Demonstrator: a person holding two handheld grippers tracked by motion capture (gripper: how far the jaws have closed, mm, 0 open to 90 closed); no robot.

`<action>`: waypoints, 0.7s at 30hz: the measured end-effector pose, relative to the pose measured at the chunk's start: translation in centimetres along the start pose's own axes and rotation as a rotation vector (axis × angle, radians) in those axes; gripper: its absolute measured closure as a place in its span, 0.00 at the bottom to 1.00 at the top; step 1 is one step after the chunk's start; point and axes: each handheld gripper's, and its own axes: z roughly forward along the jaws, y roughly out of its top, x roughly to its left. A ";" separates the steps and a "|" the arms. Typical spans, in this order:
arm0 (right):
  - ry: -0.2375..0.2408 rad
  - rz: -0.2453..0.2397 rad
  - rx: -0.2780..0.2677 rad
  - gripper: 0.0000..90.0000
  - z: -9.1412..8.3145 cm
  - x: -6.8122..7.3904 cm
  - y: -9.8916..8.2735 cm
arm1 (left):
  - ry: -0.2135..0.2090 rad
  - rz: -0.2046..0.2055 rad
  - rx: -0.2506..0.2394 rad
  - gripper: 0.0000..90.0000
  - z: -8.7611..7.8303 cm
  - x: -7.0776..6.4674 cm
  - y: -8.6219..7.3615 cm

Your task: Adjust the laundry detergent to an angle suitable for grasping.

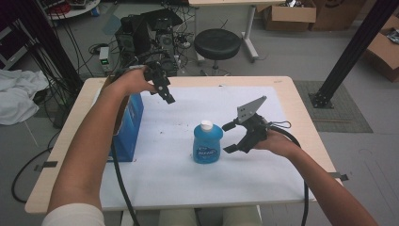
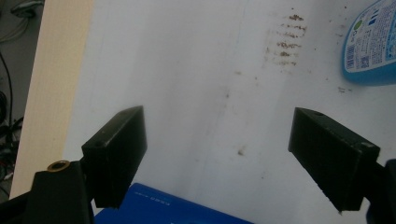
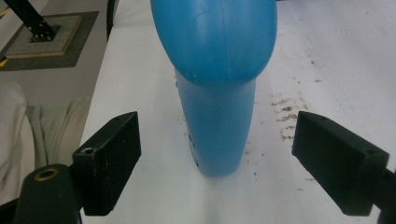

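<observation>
White sheeting covers the surface, where a blue bottle stands upright near centre. Nothing looks grasped yet: the right gripper, at its 3 o'clock, gapes wide just beside it; the left gripper, also wide, hangs at 11 o'clock above a blue box by the 9 o'clock edge. Open room lies toward 6.

black hand-held gripper, grey plate, black cable
</observation>
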 end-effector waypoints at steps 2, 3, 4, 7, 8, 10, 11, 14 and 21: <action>0.003 -0.001 -0.011 0.17 0.2 0.0 0.0 | 0.002 0.000 -0.003 0.22 0.0 0.0 -0.1; 0.006 -0.002 -0.018 0.17 0.4 0.0 0.0 | 0.001 -0.003 -0.002 0.22 0.0 0.0 -0.2; 0.006 -0.004 -0.019 0.17 0.5 0.0 -0.1 | 0.001 -0.003 -0.002 0.22 0.0 0.0 -0.2; 0.007 -0.002 -0.023 0.17 0.9 0.1 -0.2 | 0.002 -0.002 -0.001 0.22 -0.1 0.0 -0.3; 0.007 -0.002 -0.023 0.17 0.9 0.1 -0.2 | 0.002 -0.002 -0.001 0.22 -0.1 0.0 -0.3; 0.009 0.000 -0.028 0.17 1.2 0.0 -0.3 | 0.004 -0.004 -0.001 0.22 -0.1 0.0 -0.3; 0.011 0.000 -0.028 0.17 1.3 0.0 -0.2 | 0.004 -0.003 0.000 0.22 -0.1 0.0 -0.3; 0.014 -0.002 -0.031 0.17 1.6 0.0 -0.2 | 0.004 -0.004 0.000 0.22 -0.1 0.0 -0.4; 0.019 -0.002 -0.044 0.17 2.4 -0.1 -0.1 | 0.003 -0.002 0.005 0.22 -0.1 0.0 -0.3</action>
